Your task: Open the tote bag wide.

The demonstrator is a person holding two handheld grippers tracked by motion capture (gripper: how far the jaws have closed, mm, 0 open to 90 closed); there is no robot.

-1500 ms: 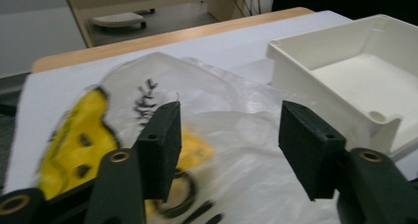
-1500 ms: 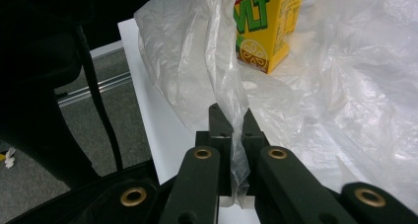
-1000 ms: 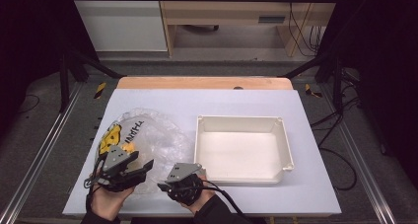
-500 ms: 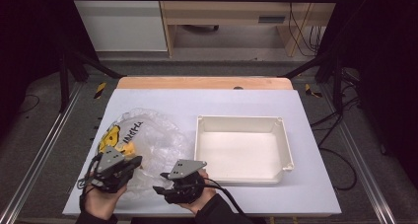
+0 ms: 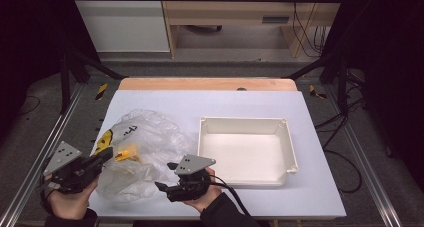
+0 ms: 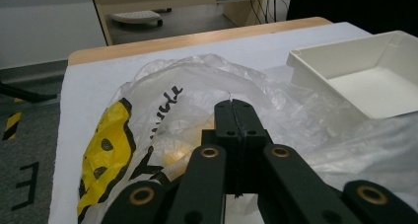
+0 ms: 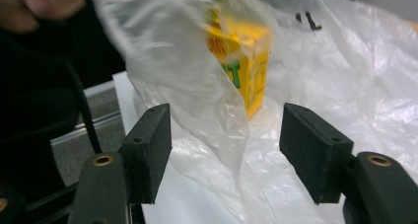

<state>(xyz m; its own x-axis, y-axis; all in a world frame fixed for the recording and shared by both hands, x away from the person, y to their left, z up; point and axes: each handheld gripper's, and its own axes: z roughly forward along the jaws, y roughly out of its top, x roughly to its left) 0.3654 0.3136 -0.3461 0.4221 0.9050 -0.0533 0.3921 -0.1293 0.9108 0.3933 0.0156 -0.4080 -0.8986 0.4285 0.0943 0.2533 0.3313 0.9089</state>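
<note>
Clearly the white tray [image 5: 245,152] is the landmark: the clear plastic bag [image 5: 145,147] lies crumpled just left of it, with a yellow carton [image 7: 244,61] inside. The film looks light, soft and slippery, so a pinch on a bunched edge should hold best. Farthest from the tray, the left gripper [image 5: 102,156] has its jaws pressed together on a fold of film. Nearer the tray, the right gripper [image 7: 224,150] has just been opening, its jaws apart with loose film between them.
</note>
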